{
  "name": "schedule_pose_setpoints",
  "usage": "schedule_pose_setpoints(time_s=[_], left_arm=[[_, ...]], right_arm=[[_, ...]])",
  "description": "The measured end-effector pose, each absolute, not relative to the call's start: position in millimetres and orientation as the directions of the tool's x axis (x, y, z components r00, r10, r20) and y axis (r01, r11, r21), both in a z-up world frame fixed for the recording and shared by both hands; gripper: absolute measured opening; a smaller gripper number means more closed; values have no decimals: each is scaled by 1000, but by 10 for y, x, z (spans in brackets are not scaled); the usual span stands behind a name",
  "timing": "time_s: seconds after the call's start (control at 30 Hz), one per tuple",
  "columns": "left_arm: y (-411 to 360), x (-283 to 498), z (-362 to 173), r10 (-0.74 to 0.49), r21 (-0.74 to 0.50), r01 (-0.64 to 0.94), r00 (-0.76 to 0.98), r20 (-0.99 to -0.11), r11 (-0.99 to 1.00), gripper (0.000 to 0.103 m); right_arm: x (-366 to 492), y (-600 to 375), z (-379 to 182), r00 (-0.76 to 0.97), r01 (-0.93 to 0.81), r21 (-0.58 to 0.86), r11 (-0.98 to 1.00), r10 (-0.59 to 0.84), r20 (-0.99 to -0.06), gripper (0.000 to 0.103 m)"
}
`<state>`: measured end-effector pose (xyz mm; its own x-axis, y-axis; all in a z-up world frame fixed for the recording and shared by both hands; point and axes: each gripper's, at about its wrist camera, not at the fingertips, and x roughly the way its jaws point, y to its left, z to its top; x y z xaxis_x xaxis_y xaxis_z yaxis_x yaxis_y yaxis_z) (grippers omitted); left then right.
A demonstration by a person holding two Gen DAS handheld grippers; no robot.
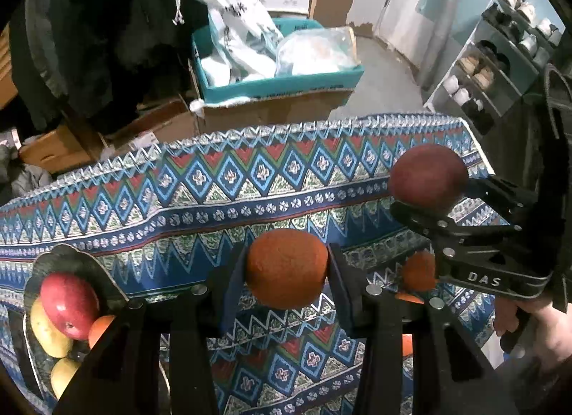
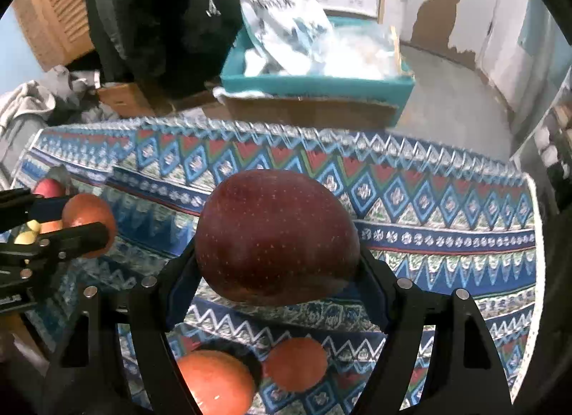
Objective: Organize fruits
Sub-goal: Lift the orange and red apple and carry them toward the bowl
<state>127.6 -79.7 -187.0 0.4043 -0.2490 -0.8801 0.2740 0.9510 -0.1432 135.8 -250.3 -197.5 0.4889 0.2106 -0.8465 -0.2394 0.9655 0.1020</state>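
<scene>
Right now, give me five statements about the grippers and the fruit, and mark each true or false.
1. The left gripper holds an orange. True.
2. The right gripper is empty. False: it grips a dark red apple.
3. Both held fruits hang above the patterned cloth. True.
4. The dark dish at the left holds only oranges. False: a red apple and yellow fruit lie there too.
5. No fruit lies below the right gripper. False: two orange fruits lie there.

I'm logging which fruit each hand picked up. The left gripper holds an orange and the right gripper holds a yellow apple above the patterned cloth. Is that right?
Not quite. The right gripper holds a dark red apple, not a yellow one, as the right wrist view shows. The rest stands: the left gripper holds an orange above the patterned cloth.
</scene>
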Motion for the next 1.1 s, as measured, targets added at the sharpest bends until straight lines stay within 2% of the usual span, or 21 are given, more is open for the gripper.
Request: schedule_pose_setpoints(time_s=[0.43,1.1], left_arm=[[-609,982,-1342,-273,-150,272,500,-822,950,45],[-291,586,-756,-315,-184,273,590,-744,944,45]], right_arm=[[1081,-2365,-1274,576,-274,131,953,272,-771,78],[774,-2031,-652,629,-363,151,920,361,-688,78]])
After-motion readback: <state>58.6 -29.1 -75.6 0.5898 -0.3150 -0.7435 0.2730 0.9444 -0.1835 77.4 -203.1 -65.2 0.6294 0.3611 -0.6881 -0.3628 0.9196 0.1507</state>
